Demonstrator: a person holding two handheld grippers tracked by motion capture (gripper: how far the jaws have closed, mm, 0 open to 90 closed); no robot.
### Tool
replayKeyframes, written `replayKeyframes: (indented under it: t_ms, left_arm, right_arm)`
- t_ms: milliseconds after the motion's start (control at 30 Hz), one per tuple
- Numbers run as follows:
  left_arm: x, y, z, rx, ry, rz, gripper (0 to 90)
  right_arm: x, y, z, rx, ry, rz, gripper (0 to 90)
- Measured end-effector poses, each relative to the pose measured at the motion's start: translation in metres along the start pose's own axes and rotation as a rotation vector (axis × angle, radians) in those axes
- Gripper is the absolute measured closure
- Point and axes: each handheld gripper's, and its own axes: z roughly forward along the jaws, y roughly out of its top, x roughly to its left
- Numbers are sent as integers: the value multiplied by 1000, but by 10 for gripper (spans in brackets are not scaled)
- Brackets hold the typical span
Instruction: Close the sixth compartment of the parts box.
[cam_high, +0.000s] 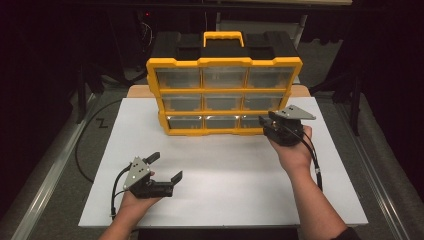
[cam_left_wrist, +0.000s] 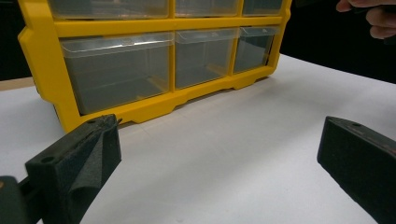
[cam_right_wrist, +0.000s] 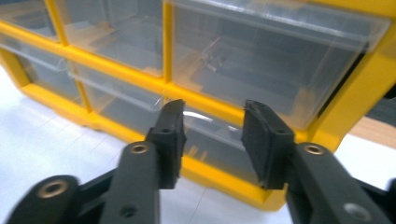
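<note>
Surface: white table (cam_high: 220, 170), dark room.
Organizer (cam_high: 225, 95): upright, drawers all shut.
Right gripper (cam_right_wrist: 212, 140): half-open at bottom-right drawer (cam_right_wrist: 215, 144), nothing gripped.
Left gripper (cam_high: 165, 167): wide, idle.
Progress: drawer not yet pulled.

We see a yellow plastic organiser case with nine clear drawers (cam_high: 224, 95) standing upright in the upper middle of the high view, on the far part of the white worktop. Its drawers sit in three rows of three, all pushed in. A yellow carry handle tops its black back part. The clear bottom-right drawer (cam_right_wrist: 210, 140), nearest the right-hand jaws, lies at the centre of the right gripper view, closed.
</note>
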Motion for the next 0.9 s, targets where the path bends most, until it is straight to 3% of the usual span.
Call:
replayKeyframes:
  t_ms: [167,333,600,900]
  left_arm:
    - [0,0,0,0,4,6,5]
    - [1,0,0,-6,8,1,5]
    - [1,0,-1,-3,10,5,5]
    - [1,0,0,1,17,7,5]
  right_arm:
    - [1,-13,-10,-12,46,31,506]
    - [5,-26,-19,-21,76,20,443]
    - [14,-51,-37,-24,71,20,204]
    - [15,-89,-59,-16,40,13,10]
